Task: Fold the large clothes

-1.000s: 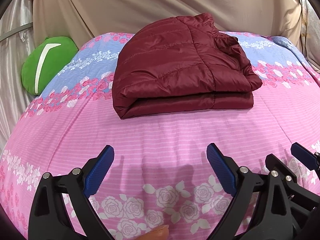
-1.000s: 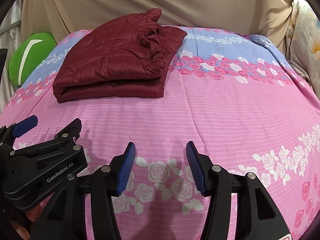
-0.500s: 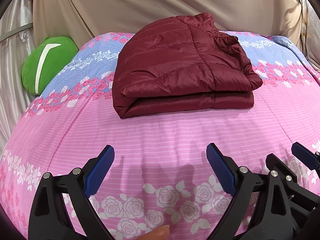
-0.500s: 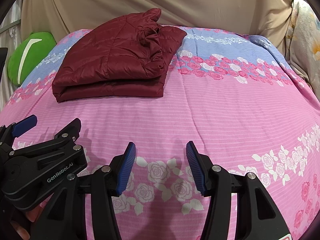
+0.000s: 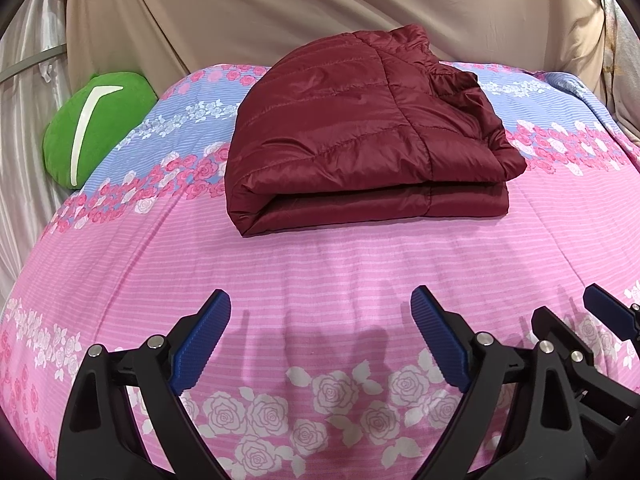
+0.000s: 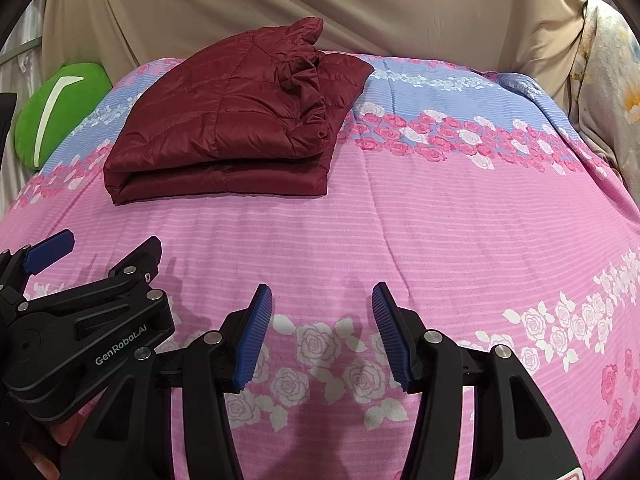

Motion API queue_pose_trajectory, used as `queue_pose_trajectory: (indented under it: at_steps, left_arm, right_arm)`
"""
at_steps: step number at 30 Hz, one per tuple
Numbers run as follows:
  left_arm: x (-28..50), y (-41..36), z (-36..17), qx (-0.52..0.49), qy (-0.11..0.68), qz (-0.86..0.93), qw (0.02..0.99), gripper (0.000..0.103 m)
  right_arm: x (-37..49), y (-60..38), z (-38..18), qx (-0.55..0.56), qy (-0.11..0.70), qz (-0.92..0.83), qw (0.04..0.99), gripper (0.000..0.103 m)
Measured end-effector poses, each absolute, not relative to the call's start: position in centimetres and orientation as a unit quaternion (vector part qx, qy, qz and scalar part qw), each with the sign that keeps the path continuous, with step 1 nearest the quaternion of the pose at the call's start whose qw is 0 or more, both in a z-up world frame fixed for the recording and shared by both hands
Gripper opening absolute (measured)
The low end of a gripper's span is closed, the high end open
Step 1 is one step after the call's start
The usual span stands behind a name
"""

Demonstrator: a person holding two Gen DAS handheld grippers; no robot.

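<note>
A dark red quilted jacket [image 5: 360, 140] lies folded in a thick rectangle on the far half of the bed, left of centre in the right wrist view [image 6: 224, 128]. My left gripper [image 5: 320, 300] hovers over the pink bedspread [image 5: 320, 260] well short of the jacket. Its jaws stand wide and are closing a little, with nothing between them. Just to its right, my right gripper [image 6: 322, 292] stands about half open and also holds nothing. Each gripper shows in the other's view: the left gripper [image 6: 106, 246] and the right gripper [image 5: 572, 306].
A green cushion [image 5: 96, 128] with a white stripe sits at the bed's left edge against shiny drapes. Beige cloth [image 5: 320, 12] hangs behind the bed, and a floral curtain [image 6: 608, 80] hangs at the right. Bare bedspread [image 6: 460, 220] stretches right of the jacket.
The left jaws have drawn in very slightly. A fingertip seen at the bottom edge of the left wrist view is gone. Jacket and right gripper have not moved.
</note>
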State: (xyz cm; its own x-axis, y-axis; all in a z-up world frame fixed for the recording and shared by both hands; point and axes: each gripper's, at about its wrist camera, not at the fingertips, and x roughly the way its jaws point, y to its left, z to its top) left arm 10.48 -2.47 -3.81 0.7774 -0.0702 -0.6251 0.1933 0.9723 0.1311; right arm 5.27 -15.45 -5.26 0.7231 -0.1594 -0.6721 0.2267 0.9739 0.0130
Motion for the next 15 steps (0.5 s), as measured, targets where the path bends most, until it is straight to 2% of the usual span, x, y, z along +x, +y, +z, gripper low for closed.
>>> queue_pose_trajectory:
  at_steps: [15]
  left_arm:
    - [10.26, -2.32, -3.95, 0.091, 0.326, -0.067, 0.939, 0.086]
  right_arm:
    - [5.16, -15.51, -5.00, 0.042, 0.354, -0.106, 0.928, 0.052]
